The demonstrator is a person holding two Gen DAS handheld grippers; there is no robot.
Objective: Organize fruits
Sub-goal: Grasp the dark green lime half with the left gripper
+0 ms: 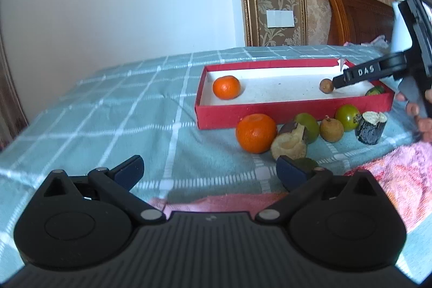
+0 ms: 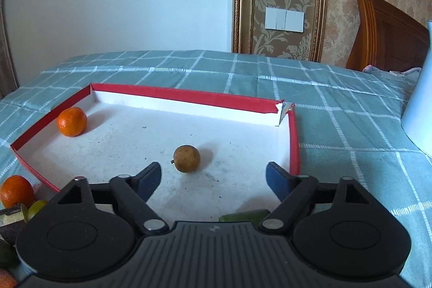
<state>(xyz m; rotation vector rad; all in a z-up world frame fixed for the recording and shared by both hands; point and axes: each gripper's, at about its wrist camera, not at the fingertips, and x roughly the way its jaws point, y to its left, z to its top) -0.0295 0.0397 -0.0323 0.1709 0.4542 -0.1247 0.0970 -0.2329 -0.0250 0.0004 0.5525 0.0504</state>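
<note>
A red box [image 1: 291, 109] with a white floor lies on the checked bedspread. In it are a small orange [image 1: 226, 87] at the left end, a brown longan [image 1: 326, 85] at the right end and a green fruit [image 1: 375, 91] in the near right corner. My right gripper [image 2: 213, 169] is open over the box [image 2: 189, 95]. The longan [image 2: 186, 158] lies loose just ahead of its fingertips, touching neither, and the orange [image 2: 71, 121] lies far left. My left gripper [image 1: 209, 165] is open and empty over the bedspread, short of the fruits in front of the box.
In front of the box lie an orange [image 1: 256, 132], a cut brown fruit [image 1: 290, 143], a green fruit [image 1: 307, 126], a second longan [image 1: 331, 130], a green-yellow fruit [image 1: 348, 116] and a dark cut piece [image 1: 371, 127]. A pink towel [image 1: 391, 180] lies near right. A white object [image 2: 421, 99] stands right.
</note>
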